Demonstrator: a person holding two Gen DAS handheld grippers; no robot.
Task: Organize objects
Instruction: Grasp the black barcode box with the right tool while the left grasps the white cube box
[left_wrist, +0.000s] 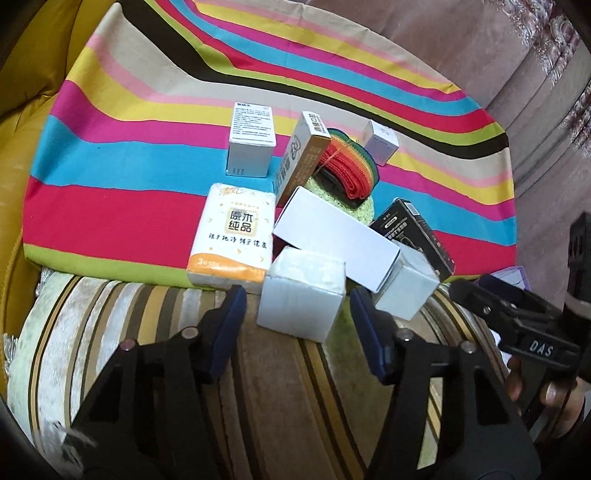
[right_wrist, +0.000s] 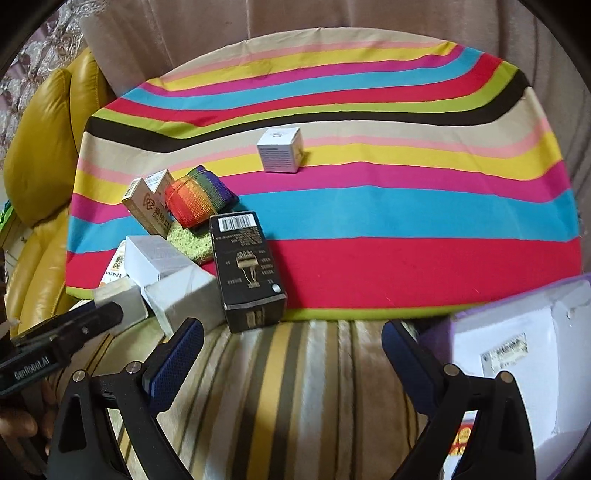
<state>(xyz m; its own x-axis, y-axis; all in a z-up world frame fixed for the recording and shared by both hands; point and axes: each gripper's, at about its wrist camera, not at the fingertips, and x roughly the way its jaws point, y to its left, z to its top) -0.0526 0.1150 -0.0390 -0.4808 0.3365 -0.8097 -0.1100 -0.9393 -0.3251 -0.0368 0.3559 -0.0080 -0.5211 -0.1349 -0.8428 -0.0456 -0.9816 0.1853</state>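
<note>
A rainbow-striped cloth (right_wrist: 369, 206) was seen, a black box (right_wrist: 247, 266), white cartons (left_wrist: 301, 291) and a yellow leather cushion (right_wrist: 40, 147).

Black tongs (left_wrist: 297, 325) with blue pads (left_wrist: 229, 328), silver screws, "DAS" lettering.

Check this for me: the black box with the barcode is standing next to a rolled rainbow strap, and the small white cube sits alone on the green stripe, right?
Not quite. The small white cube sits alone across the beige and yellow stripes, not the green one; the right wrist view shows it. The black box with the barcode does stand next to the rolled rainbow strap.
</note>
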